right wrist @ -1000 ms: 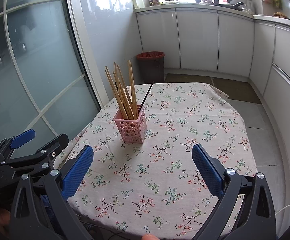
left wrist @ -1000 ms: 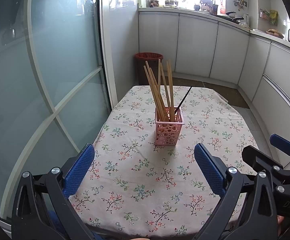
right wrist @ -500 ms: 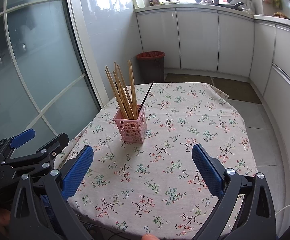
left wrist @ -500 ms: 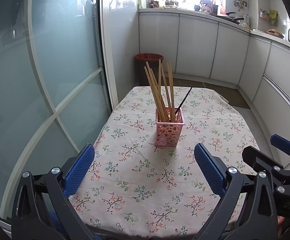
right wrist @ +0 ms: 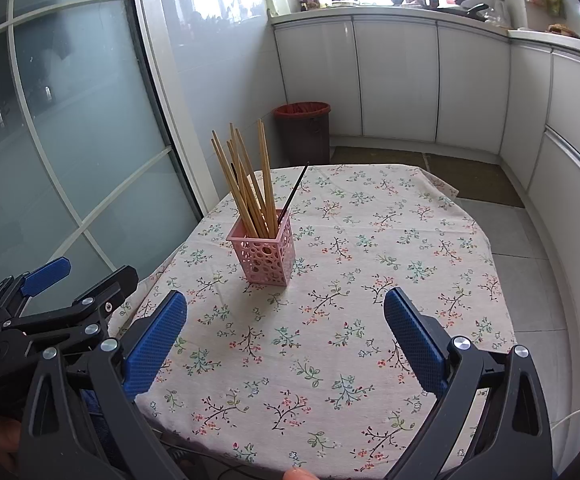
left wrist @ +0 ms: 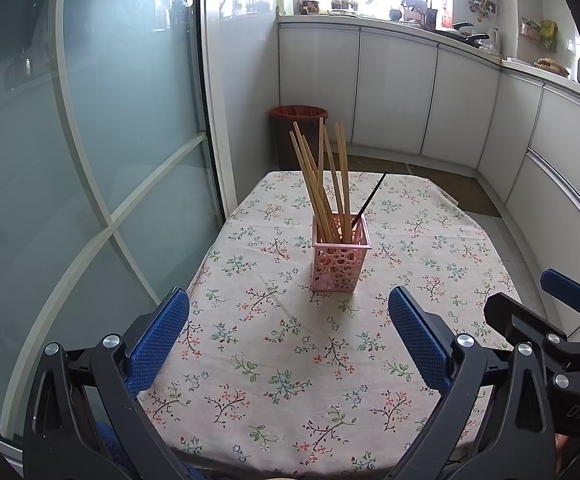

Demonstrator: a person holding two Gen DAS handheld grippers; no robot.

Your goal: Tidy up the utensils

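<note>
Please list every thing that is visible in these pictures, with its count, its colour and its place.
holder: one, pink, perforated, on the table.
wooden chopsticks: about seven, tan, upright in the holder.
black stick: one, leaning in the holder.
tablecloth: one, floral, covering the table.
bin: one, dark with red liner, on the floor behind.
cabinets: white, along the back wall.
glass door: frosted, at left.
left gripper: open, empty.
right gripper: open, empty.

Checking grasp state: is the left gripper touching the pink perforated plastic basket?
Apart. In the left wrist view, bare floral tablecloth lies between the open left gripper and the pink perforated plastic basket.
</note>
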